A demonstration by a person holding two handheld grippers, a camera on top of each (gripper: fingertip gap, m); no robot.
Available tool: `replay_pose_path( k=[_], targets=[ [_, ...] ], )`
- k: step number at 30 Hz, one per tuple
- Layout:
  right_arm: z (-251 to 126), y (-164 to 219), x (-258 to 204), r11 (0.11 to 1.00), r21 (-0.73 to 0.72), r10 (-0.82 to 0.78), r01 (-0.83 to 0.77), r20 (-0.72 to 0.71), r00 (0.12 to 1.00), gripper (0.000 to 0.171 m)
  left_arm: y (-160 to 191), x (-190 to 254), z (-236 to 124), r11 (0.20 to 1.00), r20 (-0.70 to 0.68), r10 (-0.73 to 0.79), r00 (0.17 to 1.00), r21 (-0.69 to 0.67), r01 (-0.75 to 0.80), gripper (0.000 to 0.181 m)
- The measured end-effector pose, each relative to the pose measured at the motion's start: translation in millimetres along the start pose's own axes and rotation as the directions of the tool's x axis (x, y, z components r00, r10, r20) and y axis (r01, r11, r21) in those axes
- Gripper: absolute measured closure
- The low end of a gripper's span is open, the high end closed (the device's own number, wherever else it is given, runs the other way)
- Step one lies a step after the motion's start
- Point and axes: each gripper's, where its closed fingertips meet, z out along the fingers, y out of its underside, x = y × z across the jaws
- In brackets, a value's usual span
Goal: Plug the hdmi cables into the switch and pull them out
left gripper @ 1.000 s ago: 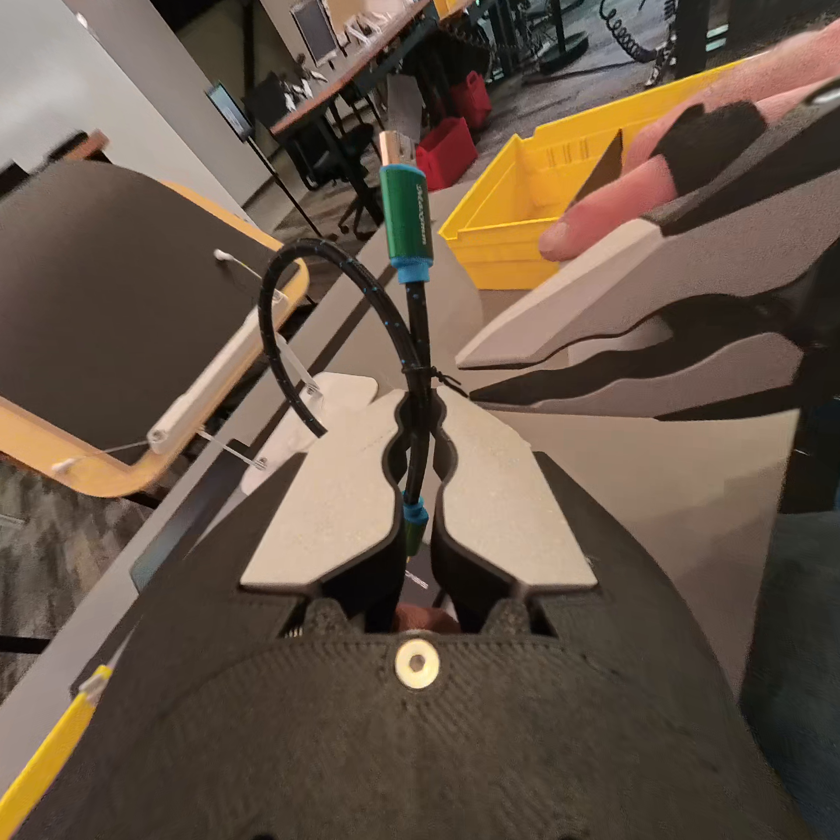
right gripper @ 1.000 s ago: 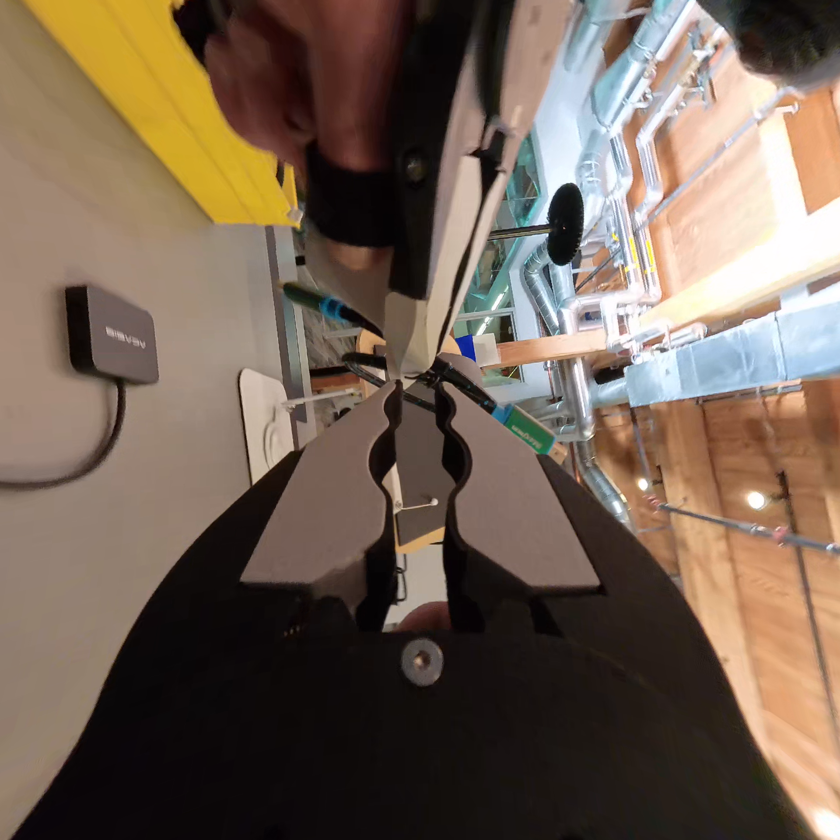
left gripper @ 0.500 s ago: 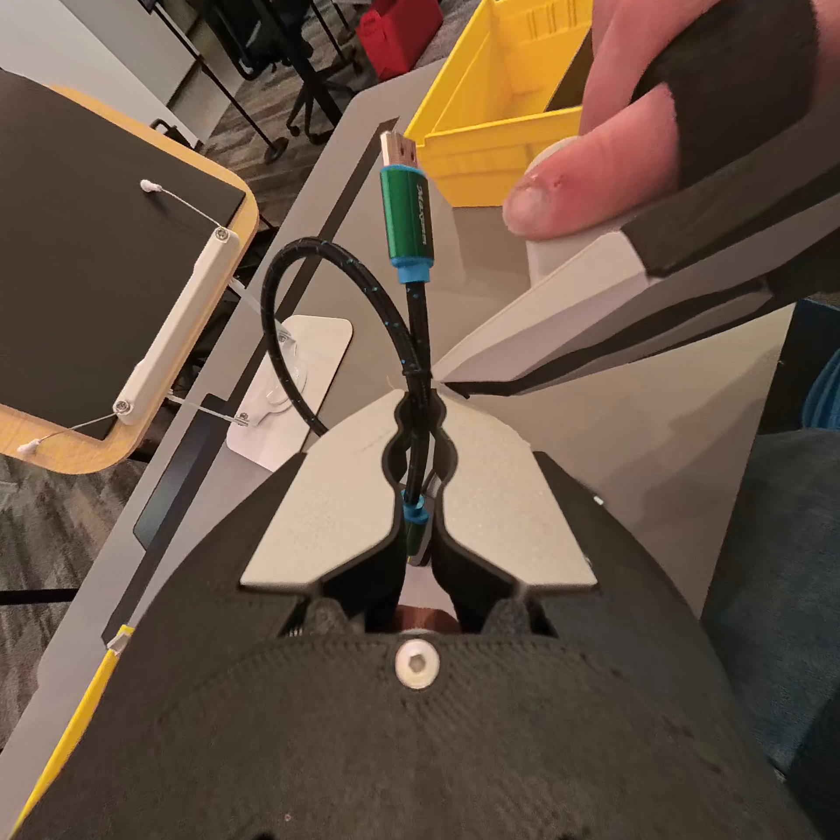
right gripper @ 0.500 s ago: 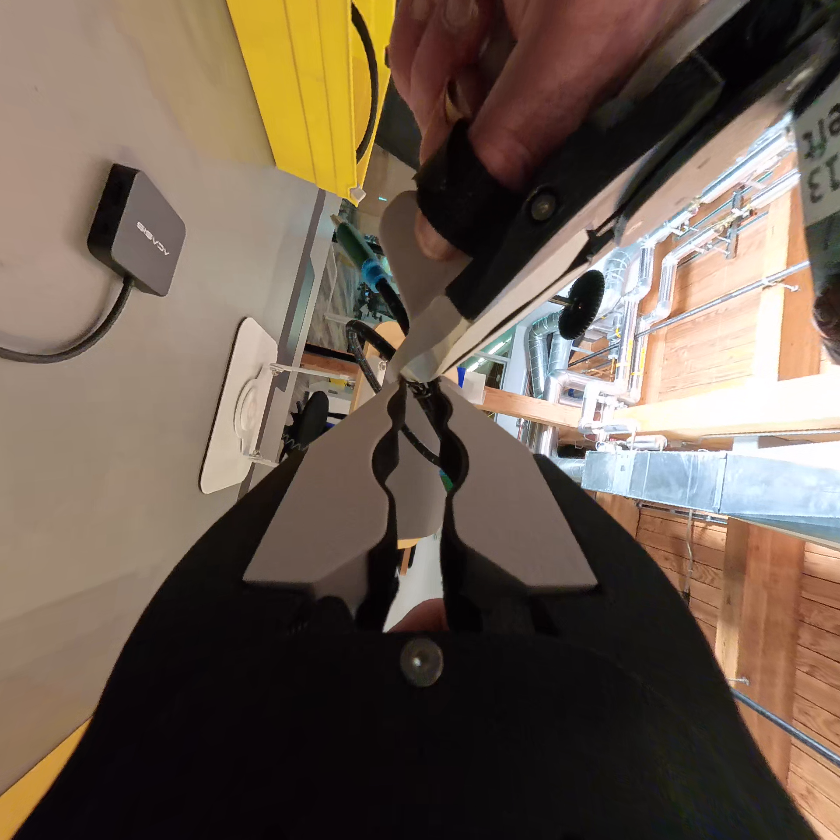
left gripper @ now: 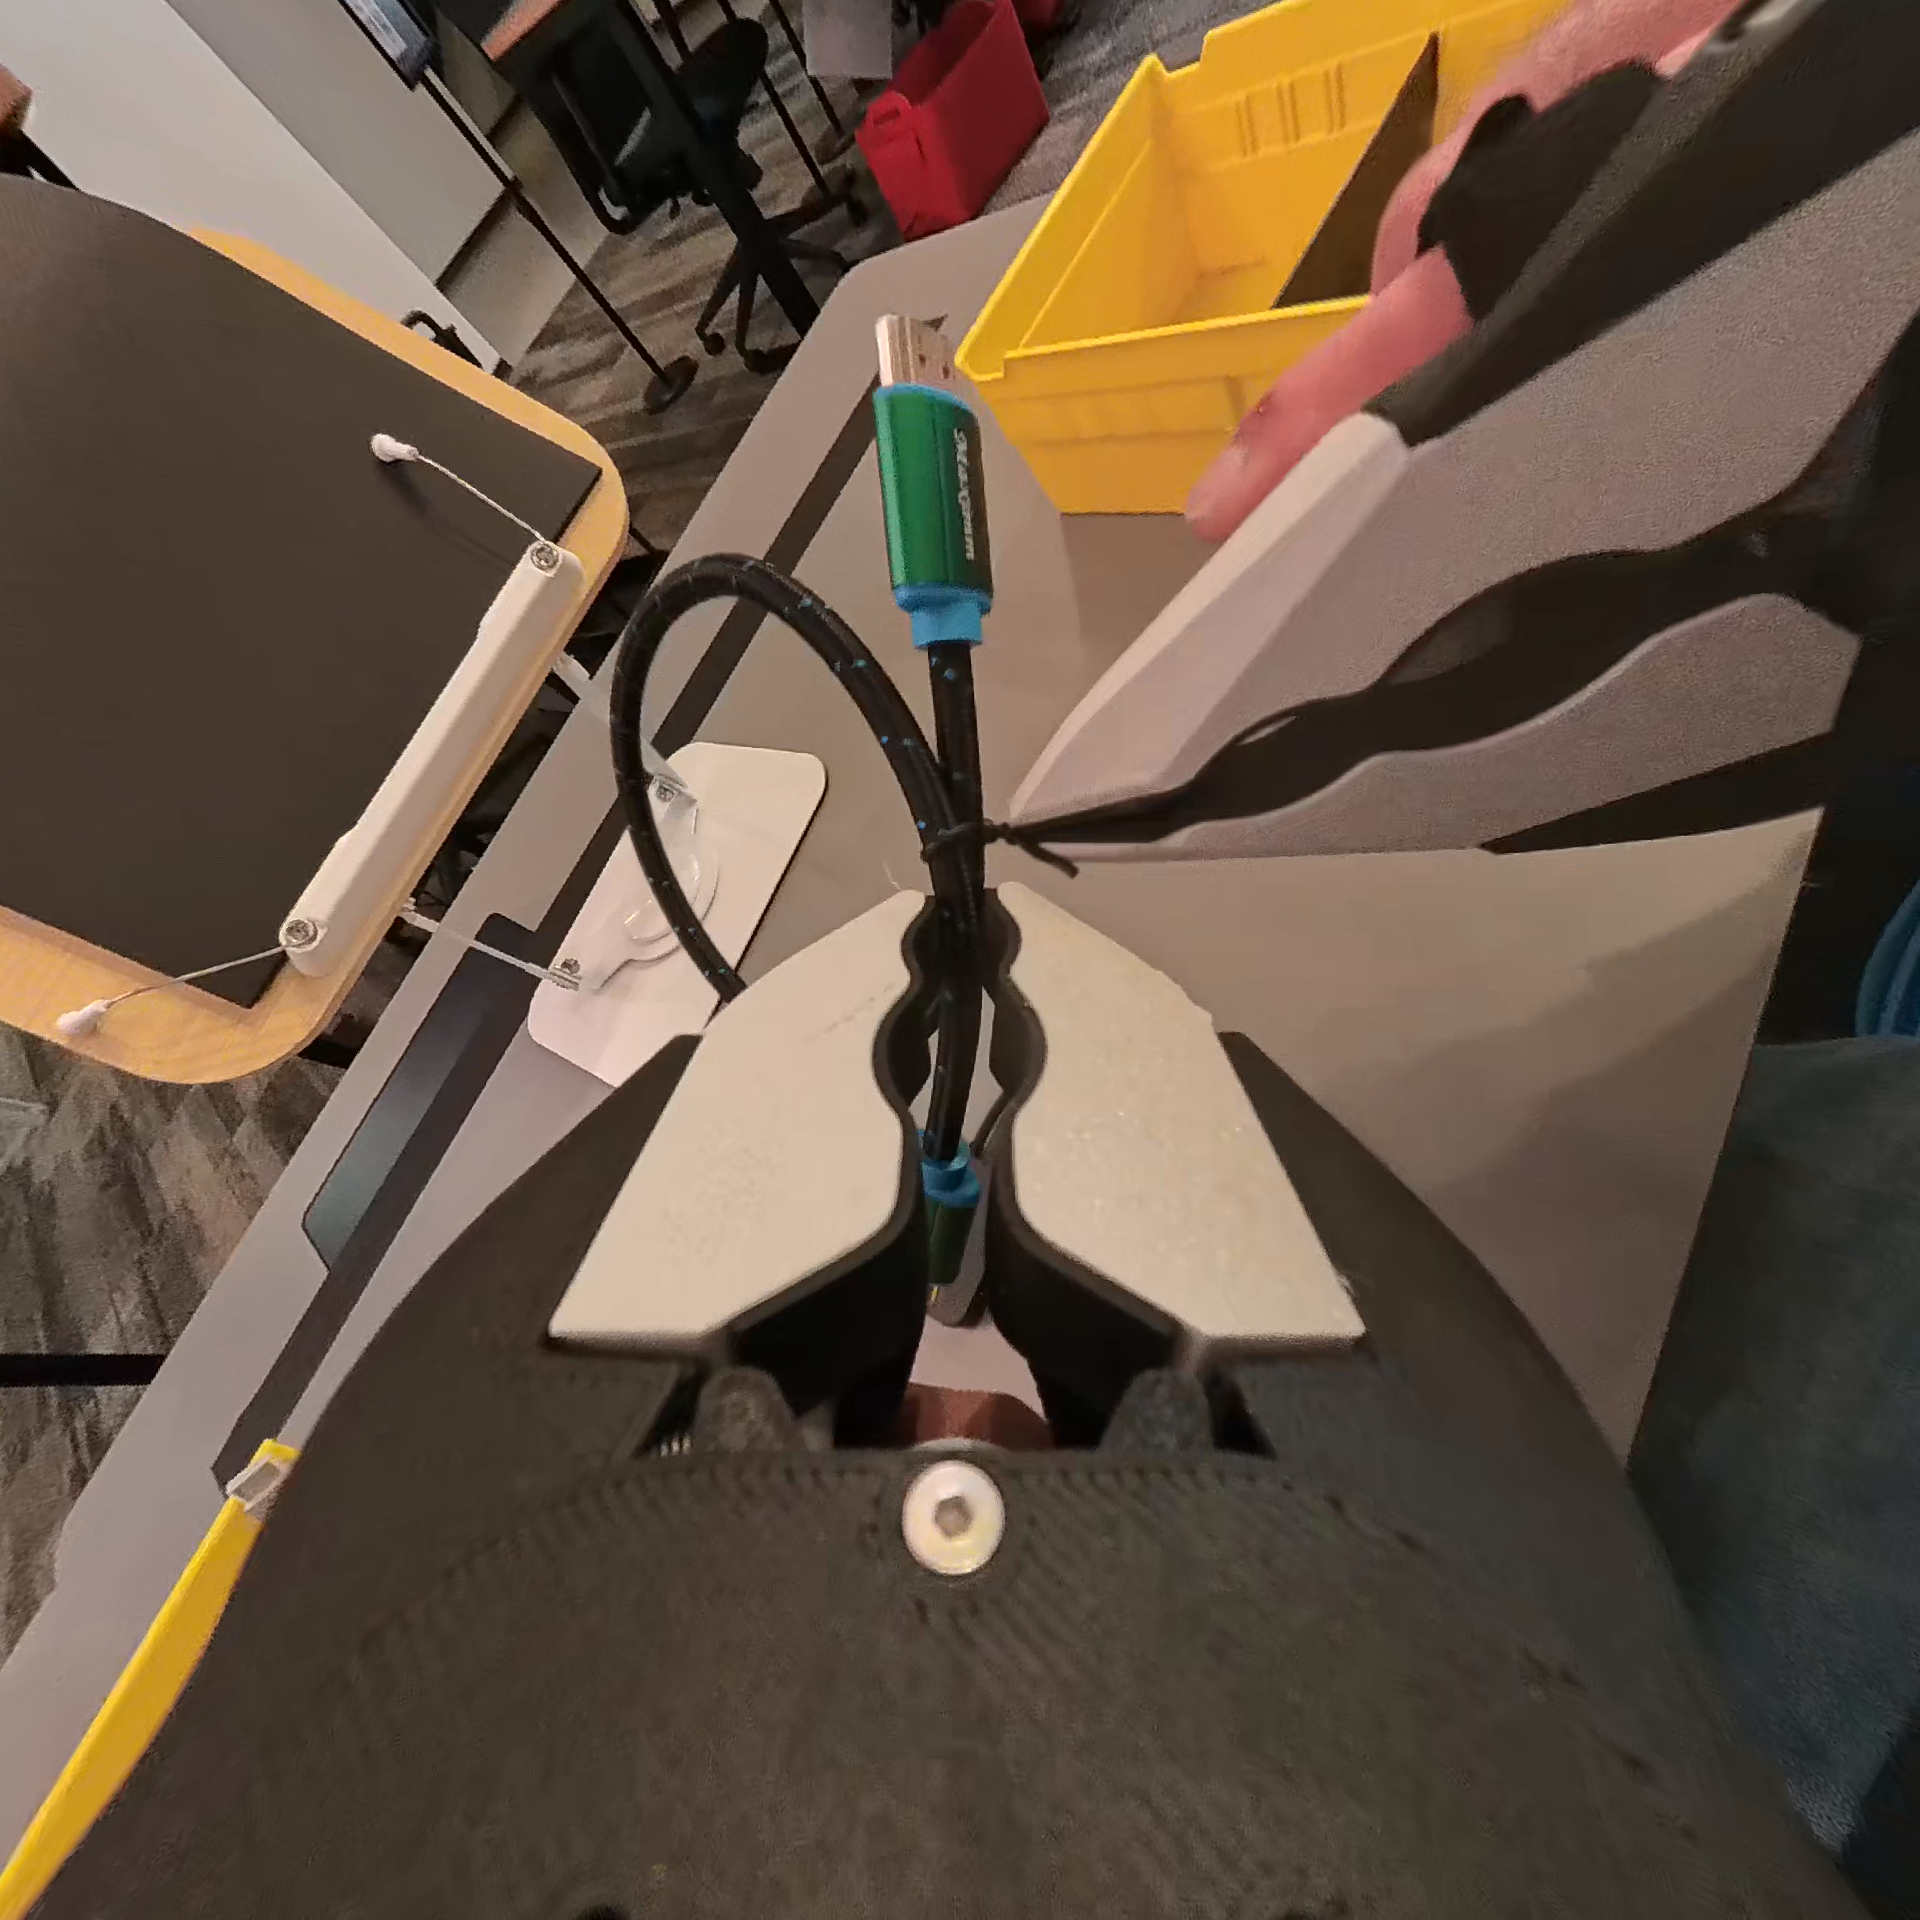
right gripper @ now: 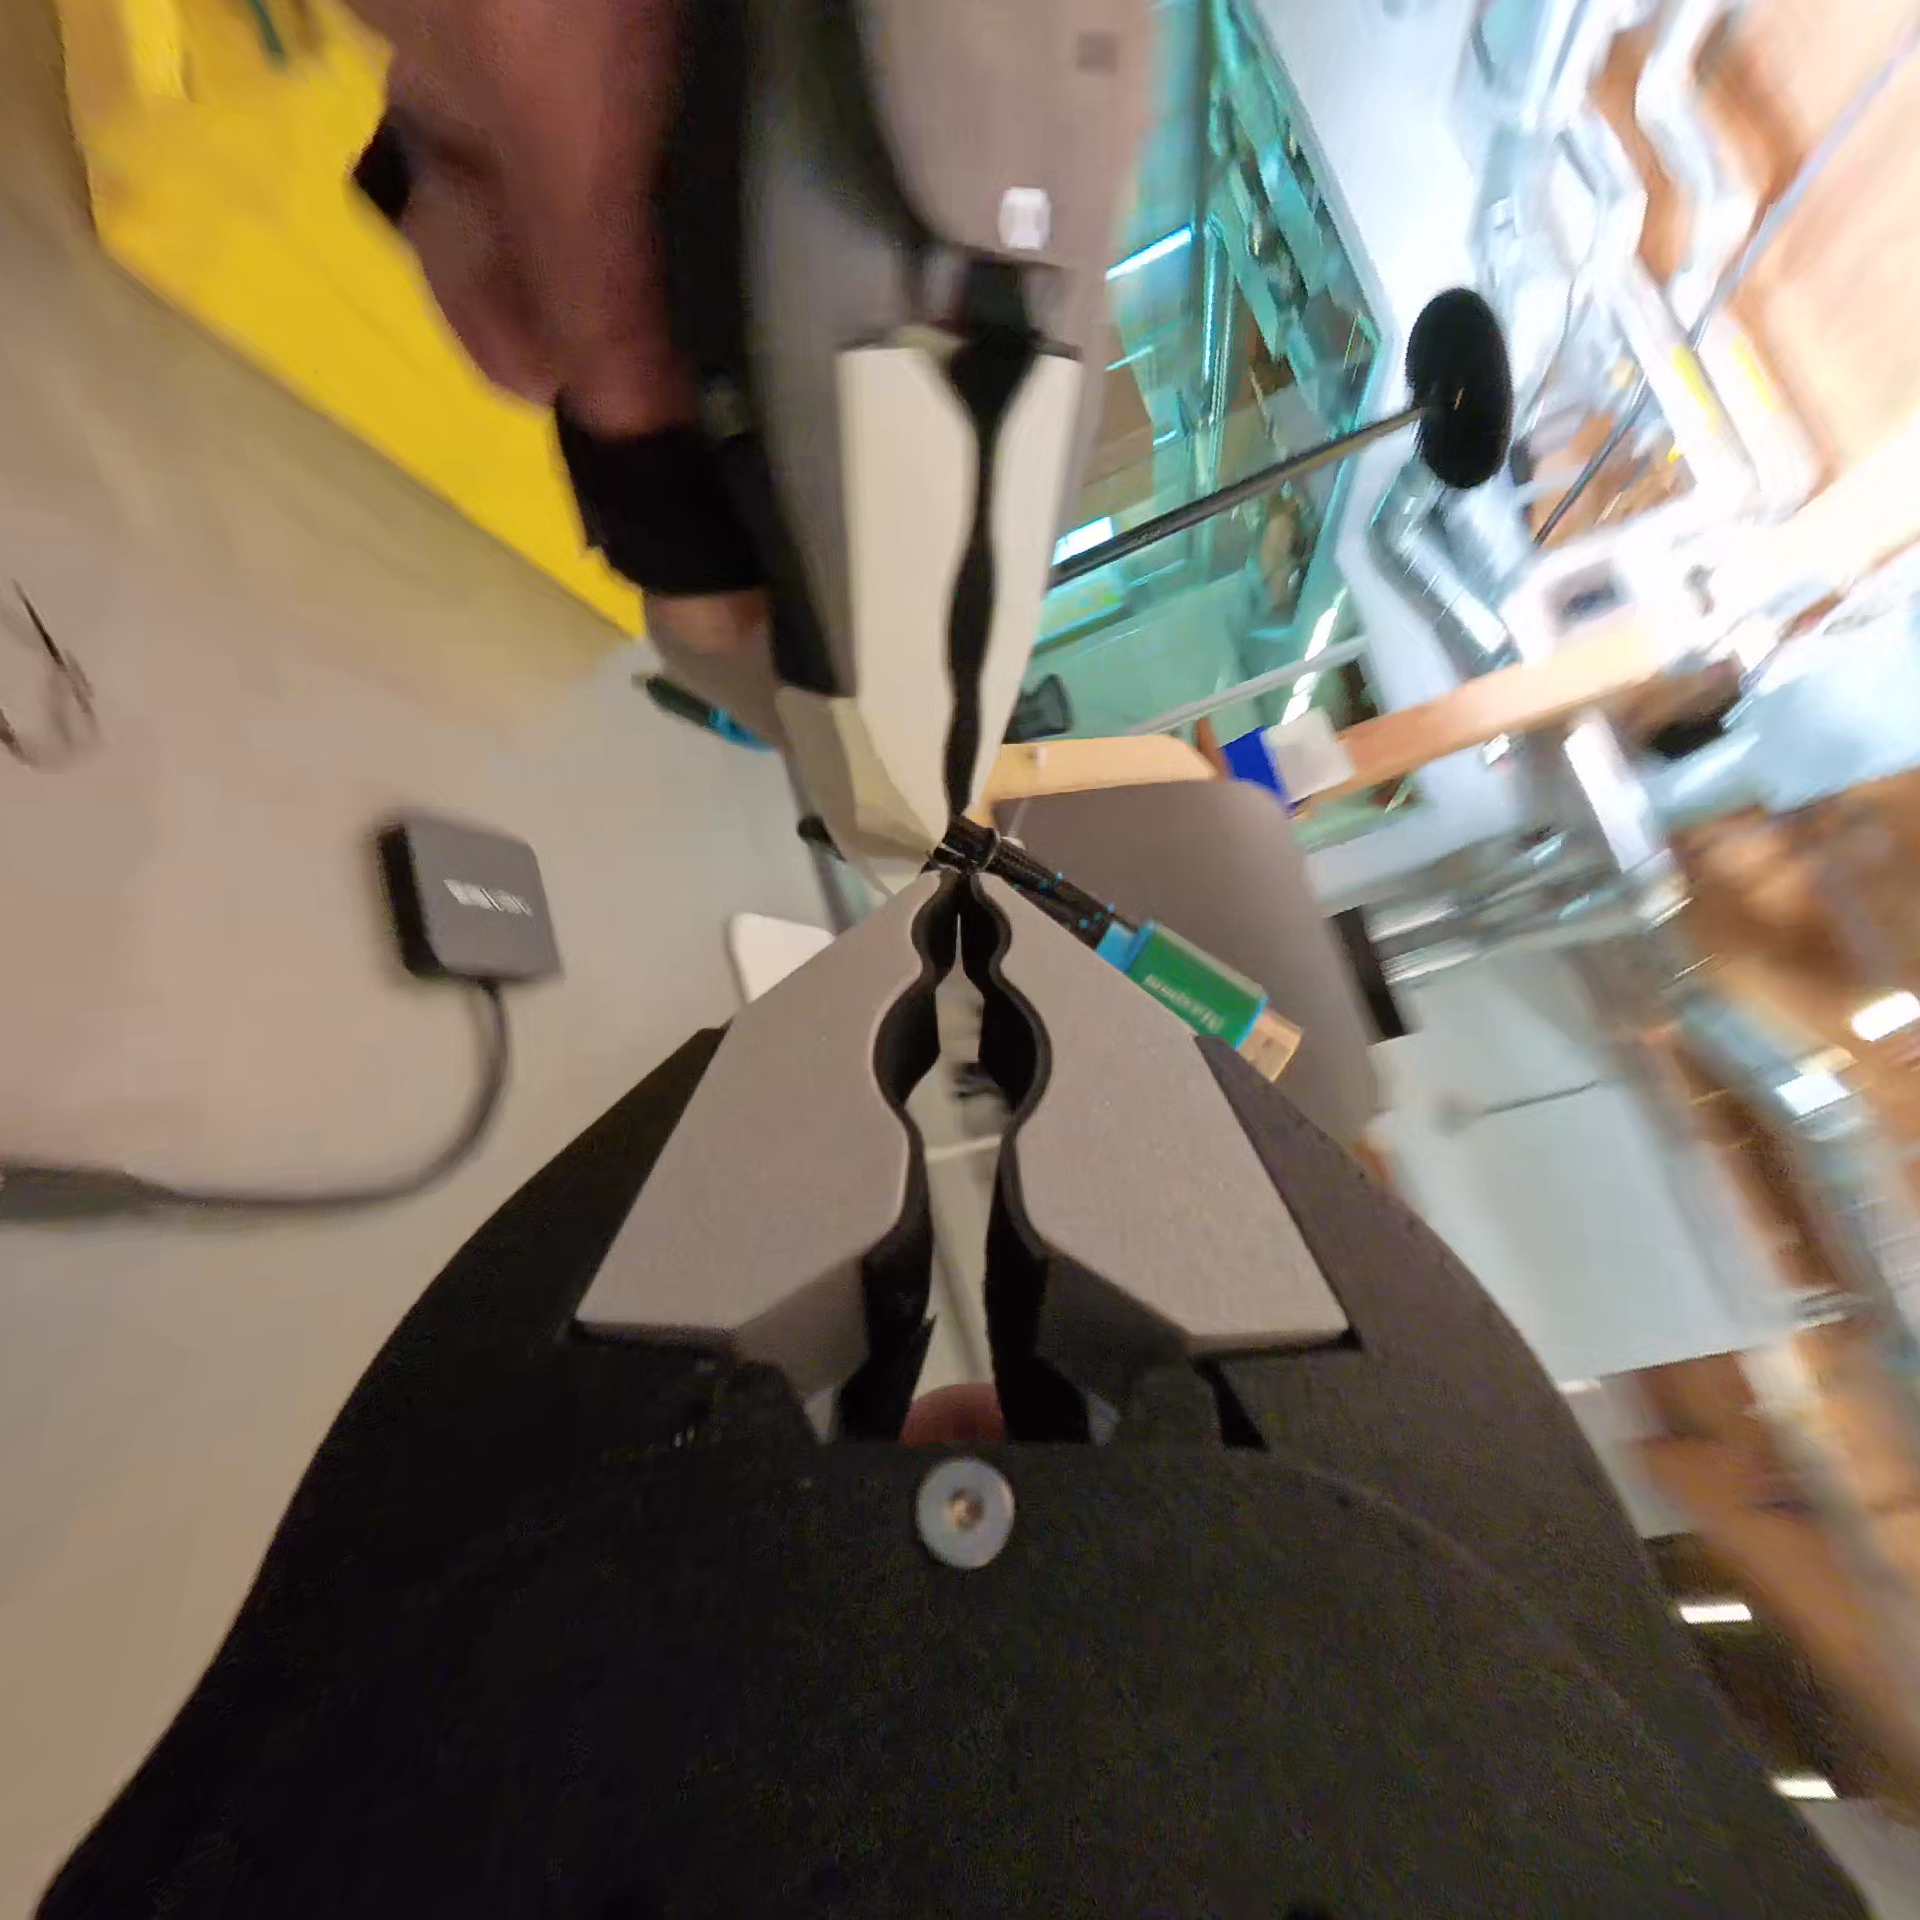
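Up close, the left tongs (left gripper: 961,914) are clenched on a folded, braided black HDMI cable (left gripper: 951,769) flecked with blue; its glossy green metal plug (left gripper: 930,488) with a blue collar stands upright above the matte grey, wavy-edged fingers (left gripper: 769,1122). A thin black tie (left gripper: 961,844) binds the cable's two strands just above the fingertips. The right tongs (right gripper: 958,883) have their tips pinched together on that tie, meeting the left tongs tip to tip. A flat, rounded dark grey switch (right gripper: 473,899) with its own cord lies on the smooth pale bench (right gripper: 260,1351), well apart from the cable. A yellow plastic bin (left gripper: 1174,312) sits farther back on the bench
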Motion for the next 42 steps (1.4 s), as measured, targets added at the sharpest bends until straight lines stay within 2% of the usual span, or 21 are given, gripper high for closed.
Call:
replay_pose_path(
  k=[2, 3, 5, 7, 9, 10, 11, 12, 13, 16, 17, 18, 20, 23, 26, 31, 37, 39, 40, 42],
  targets=[
    [-1, 0, 4, 0.965, 0.034, 0.261, -0.262, 0.023, 0.965, 0.171, -3, -1, 0, 1.0, 0.012, -0.006, 1.0, 0.026, 0.006, 0.176],
    [-2, 0, 6, 0.915, 0.057, 0.397, -0.399, 0.043, 0.917, 0.171, -5, -2, -1, 0.999, 0.021, -0.003, 1.0, 0.038, 0.002, 0.176],
    [-3, -1, 9, 0.747, 0.1, 0.65, -0.657, 0.097, 0.754, 0.171, -9, -3, -2, 0.998, 0.041, 0.002, 0.999, 0.063, -0.005, 0.176],
    [-4, -2, 9, 0.496, 0.131, 0.841, -0.858, 0.172, 0.513, 0.171, -10, -3, -2, 0.997, 0.058, 0.011, 0.998, 0.079, -0.015, 0.175],
    [-6, -2, 9, 0.151, 0.144, 0.94, -0.978, 0.287, 0.187, 0.171, -12, -3, -2, 0.995, 0.076, 0.017, 0.997, 0.096, -0.024, 0.175],
    [-7, -2, 10, -0.035, 0.135, 0.936, -0.99, 0.352, 0.015, 0.171, -13, -2, -2, 0.994, 0.085, 0.023, 0.996, 0.106, -0.032, 0.175],
    [-8, -1, 10, -0.167, 0.125, 0.911, -0.978, 0.399, -0.104, 0.171, -14, -2, -2, 0.992, 0.097, 0.034, 0.995, 0.114, -0.045, 0.175],
    [-8, -1, 9, -0.213, 0.129, 0.898, -0.968, 0.416, -0.142, 0.171, -14, -2, -2, 0.991, 0.115, 0.055, 0.992, 0.116, -0.068, 0.175],
    [-8, -1, 7, -0.182, 0.143, 0.909, -0.973, 0.402, -0.111, 0.171, -14, -2, -2, 0.989, 0.132, 0.079, 0.988, 0.114, -0.094, 0.175],
    [-10, -2, 7, 0.023, 0.192, 0.95, -0.981, 0.302, 0.082, 0.171, -14, -1, -2, 0.985, 0.14, 0.096, 0.985, 0.126, -0.114, 0.175],
    [-12, -3, 9, 0.067, 0.198, 0.95, -0.978, 0.286, 0.123, 0.166, -15, -1, -3, 0.984, 0.143, 0.101, 0.984, 0.128, -0.12, 0.175],
    [-14, -4, 10, 0.075, 0.2, 0.948, -0.977, 0.288, 0.132, 0.158, -17, -2, -4, 0.982, 0.159, 0.113, 0.981, 0.134, -0.135, 0.175],
    [-18, -4, 13, 0.007, 0.193, 0.938, -0.981, 0.338, 0.074, 0.154, -20, -4, -6, 0.978, 0.172, 0.123, 0.977, 0.146, -0.149, 0.175],
    [-21, -5, 14, -0.146, 0.169, 0.901, -0.975, 0.43, -0.06, 0.153, -23, -3, -7, 0.973, 0.184, 0.137, 0.973, 0.157, -0.167, 0.175],
    [-18, -10, 8, -0.218, 0.108, 0.87, -0.97, 0.472, -0.143, 0.152, -24, 0, -7, 0.969, 0.196, 0.151, 0.969, 0.166, -0.185, 0.176],
    [-14, -9, 9, -0.256, 0.11, 0.87, -0.96, 0.46, -0.179, 0.168, -27, 0, -9, 0.963, 0.22, 0.168, 0.961, 0.169, -0.207, 0.176],
    [-14, -9, 7, -0.235, 0.098, 0.877, -0.967, 0.45, -0.168, 0.171, -26, 0, -8, 0.96, 0.246, 0.19, 0.95, 0.157, -0.233, 0.176],
    [-14, -7, 6, -0.173, 0.11, 0.898, -0.979, 0.426, -0.111, 0.171, -26, 1, -8, 0.959, 0.245, 0.197, 0.949, 0.151, -0.238, 0.176],
    [-15, -6, 6, -0.113, 0.119, 0.916, -0.986, 0.398, -0.057, 0.171, -26, 1, -8, 0.961, 0.243, 0.194, 0.95, 0.149, -0.234, 0.176],
    [-14, -5, 6, 0.082, 0.137, 0.945, -0.987, 0.303, 0.121, 0.171, -24, 1, -7, 0.967, 0.228, 0.172, 0.958, 0.144, -0.208, 0.176]
  ],
)
